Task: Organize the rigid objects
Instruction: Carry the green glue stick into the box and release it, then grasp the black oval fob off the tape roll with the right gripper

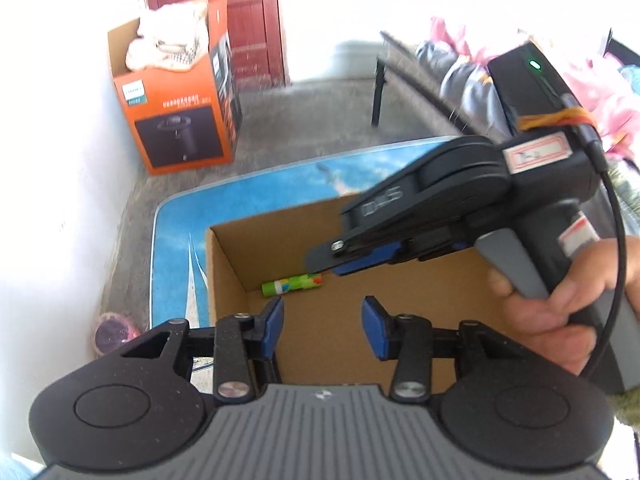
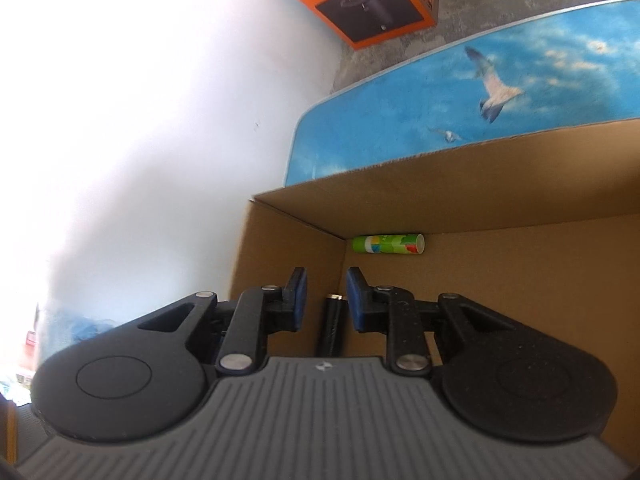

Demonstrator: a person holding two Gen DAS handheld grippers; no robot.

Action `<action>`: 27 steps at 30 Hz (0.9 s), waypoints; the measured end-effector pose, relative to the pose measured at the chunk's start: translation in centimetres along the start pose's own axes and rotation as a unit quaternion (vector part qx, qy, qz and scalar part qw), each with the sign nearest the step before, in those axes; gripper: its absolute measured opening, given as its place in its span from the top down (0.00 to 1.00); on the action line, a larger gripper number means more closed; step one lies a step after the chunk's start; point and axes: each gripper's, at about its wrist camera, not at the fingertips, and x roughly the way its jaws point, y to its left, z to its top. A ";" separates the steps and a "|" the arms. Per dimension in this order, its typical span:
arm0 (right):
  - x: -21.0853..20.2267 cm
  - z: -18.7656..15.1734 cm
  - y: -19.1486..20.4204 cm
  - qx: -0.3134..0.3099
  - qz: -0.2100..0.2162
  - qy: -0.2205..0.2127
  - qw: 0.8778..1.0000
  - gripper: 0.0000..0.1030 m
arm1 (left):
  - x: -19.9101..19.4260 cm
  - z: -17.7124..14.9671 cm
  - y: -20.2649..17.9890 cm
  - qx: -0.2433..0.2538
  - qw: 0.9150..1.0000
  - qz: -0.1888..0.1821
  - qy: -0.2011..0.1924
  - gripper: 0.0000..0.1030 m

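Observation:
An open cardboard box stands on a blue table with a sky and gull print. A green tube lies on its side in the box's far left corner; it also shows in the right wrist view. My left gripper is open and empty over the box. My right gripper hangs inside the box, its jaws open a little. A black cylinder lies on the box floor between and below its fingers, not gripped. The right gripper also shows in the left wrist view.
An orange carton stuffed with white cloth stands on the grey floor by the white wall; it also shows in the right wrist view. A dark red door is behind it. A bench with pink and grey cloth is at the right.

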 end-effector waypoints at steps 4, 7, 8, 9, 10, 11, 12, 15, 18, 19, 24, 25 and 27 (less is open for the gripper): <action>-5.8 -1.9 1.4 -0.010 0.023 -0.026 0.999 0.79 | -4.5 -1.6 -0.1 -0.006 0.999 -0.024 -0.033 0.55; -10.6 -4.8 2.3 -0.029 0.050 -0.053 0.997 0.79 | -7.2 -2.6 0.1 -0.011 0.998 -0.043 -0.051 0.54; -12.2 -6.0 2.7 -0.039 0.057 -0.064 0.996 0.78 | -8.0 -3.1 0.2 -0.012 0.997 -0.047 -0.057 0.54; -13.9 -7.3 3.0 -0.048 0.063 -0.078 0.994 0.77 | -9.0 -3.8 0.1 -0.012 0.997 -0.051 -0.063 0.53; -15.4 -8.8 3.1 -0.058 0.068 -0.091 0.992 0.76 | -9.7 -4.6 0.1 -0.014 0.996 -0.054 -0.068 0.51; -16.6 -10.3 3.1 -0.067 0.070 -0.101 0.990 0.74 | -10.3 -5.5 0.1 -0.015 0.996 -0.059 -0.072 0.50; -17.8 -12.1 3.0 -0.076 0.068 -0.112 0.988 0.73 | -10.7 -6.5 0.0 -0.018 0.995 -0.064 -0.073 0.50; -19.0 -17.7 2.1 -0.102 0.035 -0.128 0.986 0.72 | -11.2 -9.8 -0.8 -0.016 0.994 -0.079 -0.068 0.50; -18.1 -22.5 0.4 -0.106 -0.006 -0.128 0.986 0.71 | -10.5 -13.5 -2.2 0.003 0.994 -0.087 -0.064 0.50; -17.5 -23.9 -0.4 -0.100 -0.014 -0.123 0.987 0.71 | -10.1 -14.6 -2.7 0.010 0.994 -0.088 -0.062 0.50; -13.4 -28.0 -4.2 -0.038 -0.024 -0.107 0.993 0.70 | -7.2 -18.6 -5.5 0.026 0.992 -0.124 -0.020 0.50; -12.5 -28.3 -4.9 -0.023 -0.023 -0.103 0.994 0.70 | -6.5 -19.0 -6.0 0.029 0.991 -0.128 -0.015 0.50; -11.1 -28.8 -6.1 0.009 -0.015 -0.094 0.995 0.70 | -5.1 -19.6 -7.1 0.038 0.992 -0.120 -0.003 0.50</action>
